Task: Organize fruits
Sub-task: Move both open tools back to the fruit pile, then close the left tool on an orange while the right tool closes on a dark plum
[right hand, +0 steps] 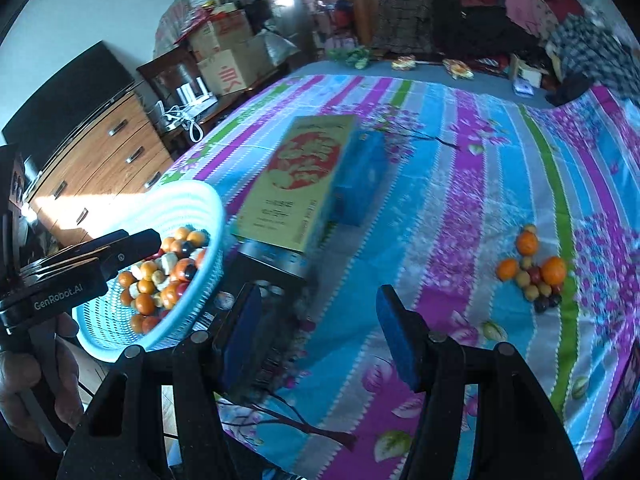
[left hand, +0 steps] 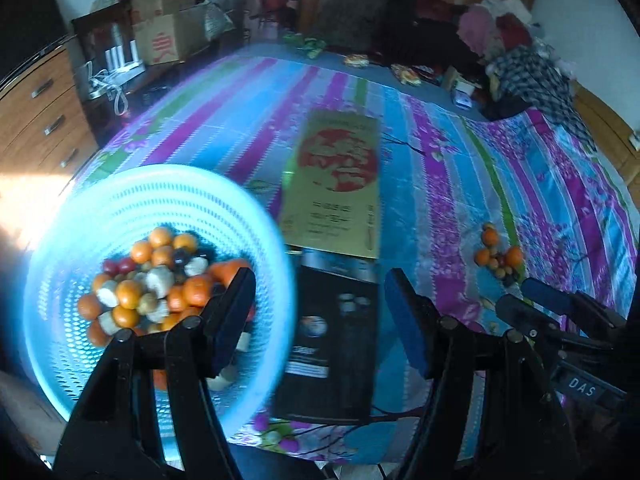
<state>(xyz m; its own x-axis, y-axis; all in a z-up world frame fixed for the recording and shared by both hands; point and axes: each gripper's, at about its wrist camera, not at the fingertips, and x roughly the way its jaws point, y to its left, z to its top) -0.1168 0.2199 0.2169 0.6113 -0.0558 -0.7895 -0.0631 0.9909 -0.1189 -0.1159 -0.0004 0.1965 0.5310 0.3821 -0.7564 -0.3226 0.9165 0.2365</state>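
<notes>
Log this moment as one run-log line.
left gripper: open, empty | right gripper: open, empty | basket: holds most fruit | loose fruit pile: on bedspread, right | boxes: centre

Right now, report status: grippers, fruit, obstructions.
Left gripper open, empty; right gripper open, empty. Basket holds most fruit; small loose pile on bedspread. Boxes between them.

a lived-in home bedroom: floral bedspread (right hand: pixel 460 208), wooden drawers (right hand: pixel 100 160), piled clothes (right hand: pixel 560 20), stacked cardboard boxes (right hand: pixel 224 56)
</notes>
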